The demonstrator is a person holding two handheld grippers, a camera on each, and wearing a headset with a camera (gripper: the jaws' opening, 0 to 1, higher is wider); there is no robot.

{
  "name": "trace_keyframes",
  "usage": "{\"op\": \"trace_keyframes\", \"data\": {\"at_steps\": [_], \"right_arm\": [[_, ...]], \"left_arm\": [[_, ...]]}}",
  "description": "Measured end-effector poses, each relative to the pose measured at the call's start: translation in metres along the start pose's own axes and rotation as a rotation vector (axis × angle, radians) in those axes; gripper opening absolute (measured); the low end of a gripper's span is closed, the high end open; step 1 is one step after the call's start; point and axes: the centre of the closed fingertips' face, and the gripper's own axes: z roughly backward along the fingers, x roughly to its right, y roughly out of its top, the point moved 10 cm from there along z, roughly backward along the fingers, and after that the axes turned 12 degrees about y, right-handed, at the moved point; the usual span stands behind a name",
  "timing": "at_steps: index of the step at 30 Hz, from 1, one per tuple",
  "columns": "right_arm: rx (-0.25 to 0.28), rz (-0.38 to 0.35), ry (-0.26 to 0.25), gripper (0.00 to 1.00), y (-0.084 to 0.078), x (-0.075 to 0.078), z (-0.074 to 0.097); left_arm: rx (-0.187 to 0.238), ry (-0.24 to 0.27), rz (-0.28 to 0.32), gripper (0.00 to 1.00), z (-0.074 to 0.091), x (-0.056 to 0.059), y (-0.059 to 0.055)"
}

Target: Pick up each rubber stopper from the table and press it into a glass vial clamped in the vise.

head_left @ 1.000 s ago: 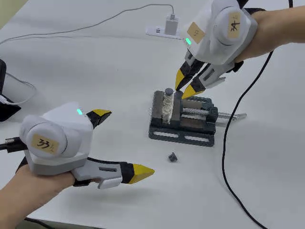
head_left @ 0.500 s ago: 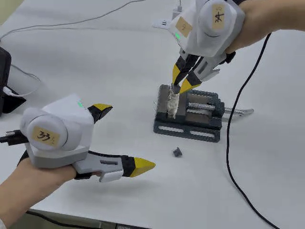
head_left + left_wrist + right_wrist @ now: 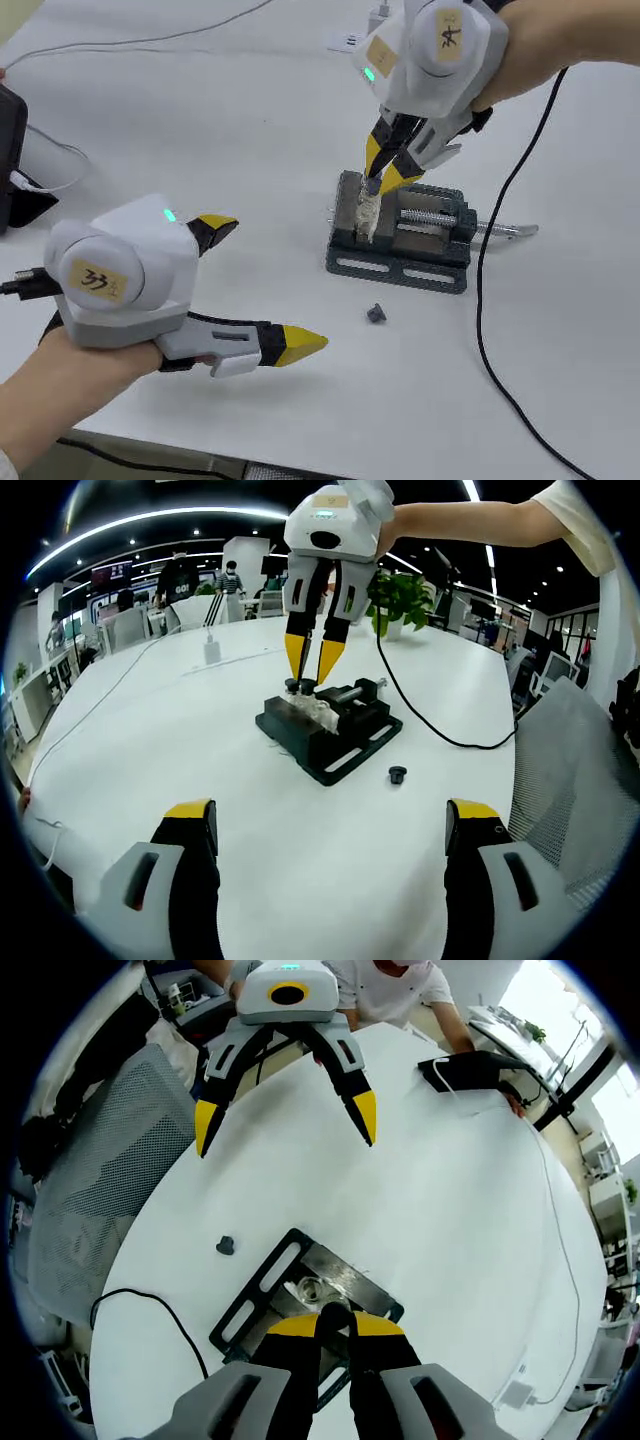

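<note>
A black vise (image 3: 400, 262) stands mid-table and clamps an upright glass vial (image 3: 366, 214). My right gripper (image 3: 384, 181) comes down from above, shut on a dark rubber stopper (image 3: 373, 186) at the vial's mouth. In the right gripper view the stopper (image 3: 335, 1316) sits between the yellow fingertips (image 3: 296, 1326), just over the vial (image 3: 318, 1288). A second stopper (image 3: 376, 313) lies loose on the table in front of the vise. My left gripper (image 3: 262, 285) hovers low at the near left, open and empty, pointing at the vise (image 3: 330, 730).
A black cable (image 3: 482, 300) runs down the table right of the vise, whose handle (image 3: 510, 231) sticks out to the right. A white power strip (image 3: 350, 42) lies at the far edge. A black device (image 3: 10, 150) sits at the far left. A mesh chair (image 3: 90, 1190) stands beside the table.
The right gripper has come down from above the vise and shut on the stopper at the vial's mouth. The left gripper has stayed about where it was.
</note>
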Motion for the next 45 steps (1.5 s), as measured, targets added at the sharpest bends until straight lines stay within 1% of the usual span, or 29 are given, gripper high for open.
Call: {"op": "trace_keyframes", "data": {"at_steps": [4, 11, 16, 20, 24, 25, 27, 29, 30, 31, 32, 36, 41, 43, 44, 45], "right_arm": [[0.005, -0.013, 0.002, 0.05, 0.000, 0.000, -0.001], [-0.005, -0.010, 0.006, 0.05, 0.002, 0.001, -0.003], [-0.006, -0.027, 0.010, 0.05, 0.003, 0.001, -0.002], [-0.023, -0.046, 0.013, 0.05, 0.005, 0.003, -0.003], [-0.041, -0.101, 0.015, 0.05, 0.005, 0.007, -0.002], [-0.042, -0.126, 0.016, 0.05, 0.005, 0.007, -0.002], [-0.039, -0.148, 0.013, 0.05, 0.006, 0.006, -0.002], [-0.031, -0.183, 0.009, 0.05, 0.005, 0.005, -0.002], [-0.026, -0.218, 0.008, 0.05, 0.005, 0.006, -0.003], [-0.026, -0.221, 0.008, 0.05, 0.006, 0.006, -0.003], [-0.024, -0.247, 0.007, 0.05, 0.006, 0.006, -0.003], [-0.028, -0.293, 0.004, 0.05, 0.008, 0.007, -0.003], [-0.045, -0.340, -0.010, 0.05, 0.012, 0.004, -0.005], [-0.048, -0.366, -0.012, 0.05, 0.010, 0.007, -0.005], [-0.047, -0.380, -0.013, 0.05, 0.010, 0.007, -0.005], [-0.044, -0.415, -0.014, 0.05, 0.011, 0.007, -0.005]], "left_arm": [[-0.003, 0.000, 0.003, 0.93, 0.000, 0.000, -0.001], [-0.006, 0.000, 0.011, 0.93, 0.001, 0.000, -0.004], [-0.004, 0.001, 0.014, 0.92, 0.001, 0.000, -0.004], [-0.005, 0.000, 0.016, 0.92, 0.000, 0.001, -0.004], [-0.004, -0.002, 0.017, 0.92, 0.000, 0.001, -0.004], [-0.003, -0.001, 0.017, 0.92, 0.000, 0.001, -0.004], [-0.003, -0.002, 0.016, 0.92, -0.001, 0.001, -0.004], [-0.001, -0.002, 0.019, 0.92, -0.001, 0.002, -0.004], [-0.002, -0.003, 0.018, 0.91, -0.002, 0.002, -0.004], [-0.002, -0.005, 0.018, 0.91, -0.002, 0.002, -0.004], [0.000, -0.005, 0.016, 0.91, -0.002, 0.002, -0.004], [0.004, -0.005, 0.017, 0.91, -0.003, 0.003, -0.003], [0.004, -0.008, 0.018, 0.91, -0.004, 0.003, -0.003], [0.006, -0.008, 0.016, 0.91, -0.004, 0.004, -0.002], [0.006, -0.010, 0.015, 0.91, -0.004, 0.004, -0.002], [0.006, -0.011, 0.016, 0.91, -0.004, 0.004, -0.002]]}}
